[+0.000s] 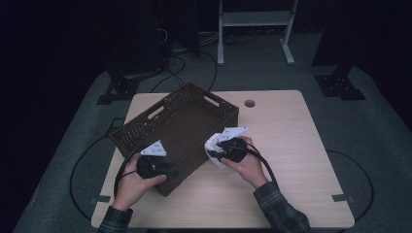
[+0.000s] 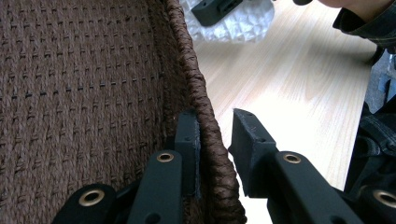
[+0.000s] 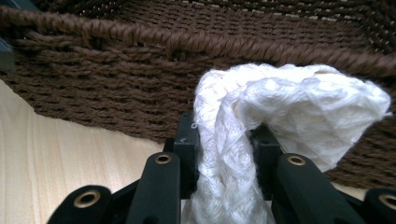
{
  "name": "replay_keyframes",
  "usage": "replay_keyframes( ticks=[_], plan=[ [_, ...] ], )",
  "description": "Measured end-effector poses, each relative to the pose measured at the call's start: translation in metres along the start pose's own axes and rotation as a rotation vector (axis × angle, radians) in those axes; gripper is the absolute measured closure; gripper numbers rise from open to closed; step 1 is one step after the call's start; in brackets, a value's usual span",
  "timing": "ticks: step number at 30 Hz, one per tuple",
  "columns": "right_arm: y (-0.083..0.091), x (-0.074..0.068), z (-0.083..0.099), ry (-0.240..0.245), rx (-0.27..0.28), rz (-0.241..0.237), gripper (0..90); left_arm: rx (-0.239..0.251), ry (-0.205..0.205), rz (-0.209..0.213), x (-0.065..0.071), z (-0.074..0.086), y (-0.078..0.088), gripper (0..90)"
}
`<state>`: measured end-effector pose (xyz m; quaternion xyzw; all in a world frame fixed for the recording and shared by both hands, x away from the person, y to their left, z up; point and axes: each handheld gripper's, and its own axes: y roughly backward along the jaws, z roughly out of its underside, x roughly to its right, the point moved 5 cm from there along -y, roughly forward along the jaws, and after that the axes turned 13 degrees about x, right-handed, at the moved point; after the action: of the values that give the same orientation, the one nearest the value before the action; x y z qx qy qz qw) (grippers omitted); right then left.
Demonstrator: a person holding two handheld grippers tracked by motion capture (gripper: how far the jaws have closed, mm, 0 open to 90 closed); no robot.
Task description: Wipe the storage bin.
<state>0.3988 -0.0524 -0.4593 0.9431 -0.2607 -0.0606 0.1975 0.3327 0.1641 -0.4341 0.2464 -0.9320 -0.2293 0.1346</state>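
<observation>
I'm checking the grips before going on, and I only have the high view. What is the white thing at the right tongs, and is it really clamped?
Observer: The right gripper view shows a crumpled white cloth pinched between the right tongs, just outside the basket.
Operator: And the left tongs?
Observer: The left tongs straddle the basket's braided rim, one jaw inside the wall and one outside.

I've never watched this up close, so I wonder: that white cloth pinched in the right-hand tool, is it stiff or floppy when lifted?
Probably floppy: the white cloth folds over and droops beside the right gripper, whose jaws pinch it into a narrow bunch. It looks light, since a small pinch carries it. It seems unlikely to slip, as its weave looks rough.
</observation>
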Motion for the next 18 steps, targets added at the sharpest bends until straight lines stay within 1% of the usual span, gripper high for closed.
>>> replay_keyframes(
  ticks=[4,9,12,15,18],
  plan=[
    [-0.002,0.002,0.003,-0.018,-0.006,-0.006,69.8,-0.001,0.000,0.000,0.000,0.000,0.000,71.8],
    [-0.007,0.004,0.009,-0.009,-0.030,-0.003,69.8,-0.001,-0.001,0.000,0.000,0.000,0.000,71.8],
    [-0.008,0.004,0.012,-0.023,-0.031,-0.006,69.8,-0.001,-0.001,0.000,0.000,0.000,0.000,71.8],
    [-0.011,0.005,0.018,-0.022,-0.052,-0.002,69.8,-0.001,-0.001,0.000,0.000,0.000,0.000,71.8],
    [-0.014,0.005,0.024,-0.031,-0.067,-0.004,69.8,-0.001,-0.002,0.000,0.000,0.000,0.000,71.9]
  ],
)
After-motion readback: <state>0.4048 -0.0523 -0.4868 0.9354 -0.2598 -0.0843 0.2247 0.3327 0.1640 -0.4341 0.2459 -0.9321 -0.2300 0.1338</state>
